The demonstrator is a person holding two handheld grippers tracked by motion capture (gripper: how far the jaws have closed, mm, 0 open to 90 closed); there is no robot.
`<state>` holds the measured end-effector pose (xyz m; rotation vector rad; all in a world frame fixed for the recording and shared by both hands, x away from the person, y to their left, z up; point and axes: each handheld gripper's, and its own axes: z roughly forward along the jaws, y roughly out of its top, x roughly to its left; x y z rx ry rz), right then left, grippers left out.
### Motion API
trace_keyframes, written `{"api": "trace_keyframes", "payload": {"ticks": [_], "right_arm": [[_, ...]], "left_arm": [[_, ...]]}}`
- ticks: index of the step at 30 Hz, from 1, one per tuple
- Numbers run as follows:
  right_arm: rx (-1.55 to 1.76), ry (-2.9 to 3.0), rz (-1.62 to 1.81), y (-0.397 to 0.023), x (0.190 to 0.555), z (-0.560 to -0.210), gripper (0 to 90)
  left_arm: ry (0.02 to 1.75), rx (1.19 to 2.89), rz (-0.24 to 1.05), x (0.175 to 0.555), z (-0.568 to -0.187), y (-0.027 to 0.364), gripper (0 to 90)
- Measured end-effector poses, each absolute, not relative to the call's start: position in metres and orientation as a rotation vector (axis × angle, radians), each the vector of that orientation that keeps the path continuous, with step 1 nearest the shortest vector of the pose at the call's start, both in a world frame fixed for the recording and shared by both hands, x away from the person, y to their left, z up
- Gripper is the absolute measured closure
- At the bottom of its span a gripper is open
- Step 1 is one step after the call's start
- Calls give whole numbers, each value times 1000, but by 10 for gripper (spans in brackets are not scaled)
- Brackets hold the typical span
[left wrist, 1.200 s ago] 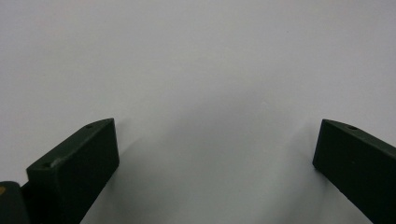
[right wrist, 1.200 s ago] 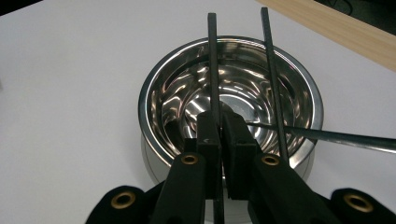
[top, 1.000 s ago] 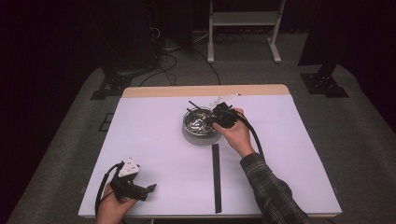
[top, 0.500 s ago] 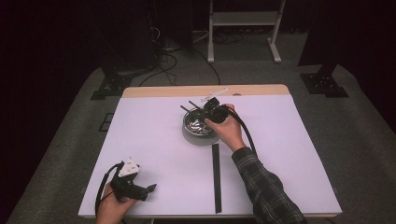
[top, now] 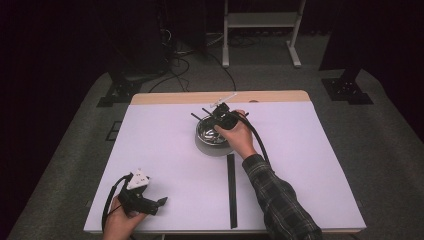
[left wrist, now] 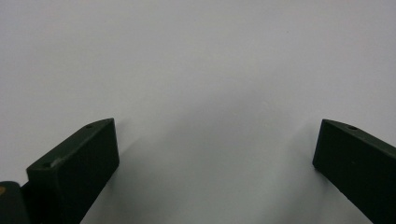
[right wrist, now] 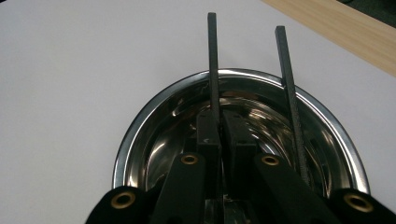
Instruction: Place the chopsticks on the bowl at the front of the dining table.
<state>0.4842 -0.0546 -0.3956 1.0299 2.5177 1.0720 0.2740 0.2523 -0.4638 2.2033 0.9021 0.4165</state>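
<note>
A shiny steel bowl [top: 209,145] stands on the white table, a little beyond its middle. My right gripper [top: 216,120] hovers over the bowl, shut on a thin black stick [right wrist: 213,60] that points away past the far rim. A second black stick [right wrist: 290,93] leans on the bowl's rim [right wrist: 140,135] beside it, free of the jaws. Low at the near left corner sits my left gripper [top: 161,202], open; its two jaws stand wide apart with bare table between them in the left gripper view [left wrist: 215,135].
A long black stick [top: 231,190] lies flat on the table in front of the bowl, pointing at the near edge. A bare wooden strip [top: 280,96] runs along the table's far edge. Dark stands and cables sit on the floor beyond.
My right gripper has slid left across the bowl with the stick still in its jaws. The left gripper has stayed where it was.
</note>
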Motion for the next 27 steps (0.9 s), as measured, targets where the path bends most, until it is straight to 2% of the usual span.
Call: {"api": "trace_keyframes", "payload": {"ticks": [15,18,27], "right_arm": [[1033,2515,1062,-49,486,-401,855],[1040,2487,1079,-49,484,-399,755],[1023,2475,1136,-59,474,-387,603]], "left_arm": [[901,2204,417,274,-464,252,0],[902,2204,417,274,-464,252,0],[903,2203,415,274,-464,252,0]]}}
